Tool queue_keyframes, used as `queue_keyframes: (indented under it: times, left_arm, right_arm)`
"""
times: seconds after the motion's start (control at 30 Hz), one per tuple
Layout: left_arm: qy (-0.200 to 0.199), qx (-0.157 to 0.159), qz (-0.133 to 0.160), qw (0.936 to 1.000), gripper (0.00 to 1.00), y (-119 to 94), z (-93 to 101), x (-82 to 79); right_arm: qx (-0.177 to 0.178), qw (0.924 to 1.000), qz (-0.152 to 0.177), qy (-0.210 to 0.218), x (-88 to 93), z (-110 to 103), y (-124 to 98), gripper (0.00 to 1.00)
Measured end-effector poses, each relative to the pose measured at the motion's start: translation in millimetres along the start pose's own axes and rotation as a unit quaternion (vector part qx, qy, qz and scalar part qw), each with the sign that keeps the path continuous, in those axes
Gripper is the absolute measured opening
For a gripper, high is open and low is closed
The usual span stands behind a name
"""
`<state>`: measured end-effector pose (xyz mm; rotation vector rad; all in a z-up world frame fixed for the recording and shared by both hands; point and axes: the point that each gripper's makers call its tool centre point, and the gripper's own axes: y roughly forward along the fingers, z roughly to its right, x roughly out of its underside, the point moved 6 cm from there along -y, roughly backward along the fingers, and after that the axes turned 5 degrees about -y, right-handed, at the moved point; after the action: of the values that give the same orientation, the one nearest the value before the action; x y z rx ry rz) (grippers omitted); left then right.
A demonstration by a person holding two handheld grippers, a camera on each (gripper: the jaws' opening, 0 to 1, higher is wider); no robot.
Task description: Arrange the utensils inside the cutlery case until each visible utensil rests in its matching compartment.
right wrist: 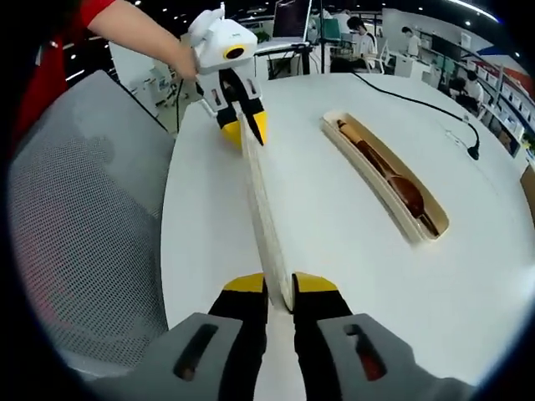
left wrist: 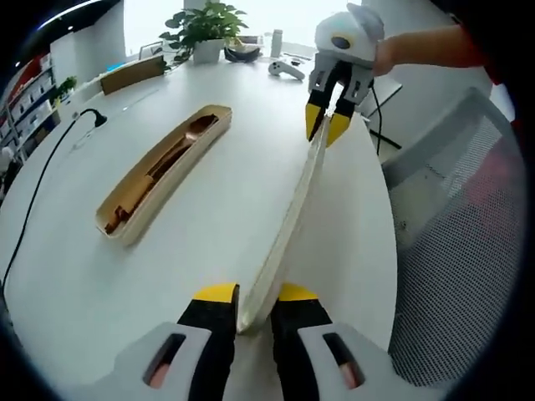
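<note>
Table (left wrist: 125,276): white, round-edged, carrying everything nearby.
Potted plant (left wrist: 205,29): green, at the table's far edge, by bright windows.
Black cable (left wrist: 42,180): trails across the tabletop to a plug.
Mesh chair (right wrist: 84,225): grey, pulled up beside the table.
Controller (left wrist: 287,70): white, near the plant.
Background: people at office desks (right wrist: 359,38).

No legible text or labels.
</note>
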<state>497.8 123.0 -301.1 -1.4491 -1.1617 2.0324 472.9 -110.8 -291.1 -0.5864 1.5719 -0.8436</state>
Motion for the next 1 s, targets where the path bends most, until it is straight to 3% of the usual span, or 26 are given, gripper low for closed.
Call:
queue_keyframes:
  times: [0.03,0.13,0.2,0.27,0.33,0.37,0.43,0.53,0.57,0.63,0.8,0.87,0.93,1.0]
  left_arm:
    - [-0.018,0.003,0.004,0.9998,0.16,1,-2.1,0.6]
    - [-0.054,0.013,0.014,0.9984,0.16,0,-5.2,-0.5]
    - [-0.050,0.015,0.014,0.9985,0.16,0,-7.0,0.0]
    - [-0.063,0.030,0.001,0.9975,0.16,-1,-3.9,-0.9]
    - [-0.045,0.006,0.015,0.9989,0.17,-5,-10.0,-7.4]
    - [-0.042,-0.011,0.032,0.9985,0.19,-9,-15.1,-11.5]
    - [-0.085,0.011,0.038,0.9956,0.20,-12,-17.6,-13.8]
    - [-0.074,-0.012,0.054,0.9957,0.23,-18,-25.5,-21.0]
    - [-0.058,-0.048,0.065,0.9951,0.24,-22,-33.5,-26.4]
    - [-0.062,-0.043,0.067,0.9949,0.27,-23,-35.6,-29.3]
    - [-0.096,-0.045,0.087,0.9906,0.33,-24,-55.5,-37.1]
    - [-0.096,-0.049,0.087,0.9904,0.34,-24,-63.7,-41.5]
    - [-0.090,-0.051,0.090,0.9906,0.36,-24,-71.6,-48.1]
    - [-0.084,-0.049,0.097,0.9906,0.37,-23,-85.0,-58.9]
  right_arm:
    - [0.005,0.9999,0.015,-0.002,-1.6,1,0,0.08]
    - [-0.002,0.9980,0.026,0.057,-0.3,6,0,0.07]
    - [-0.006,0.9987,0.031,0.040,0.3,9,-1,0.06]
    - [-0.014,0.9997,0.005,0.017,-2.0,9,-3,0.06]
    - [-0.017,0.9996,0.017,-0.014,-10.4,9,-7,0.04]
    - [-0.019,0.9995,0.020,-0.012,-12.6,10,-8,0.04]
    - [-0.022,0.9995,0.021,-0.002,-15.6,14,-12,0.04]
    - [-0.024,0.9987,0.040,0.021,-19.3,21,-16,0.04]
    - [-0.026,0.9984,0.043,0.024,-20.9,23,-17,0.03]
    - [-0.035,0.9980,0.051,0.010,-24.4,24,-17,0.02]
    - [-0.055,0.9934,0.080,0.061,-31.0,32,-19,0.01]
    - [-0.054,0.9911,0.097,0.074,-32.9,36,-21,0.01]
    - [-0.075,0.9840,0.107,0.121,-33.2,37,-22,0.01]
    - [-0.075,0.9811,0.121,0.131,-32.2,40,-21,0.01]
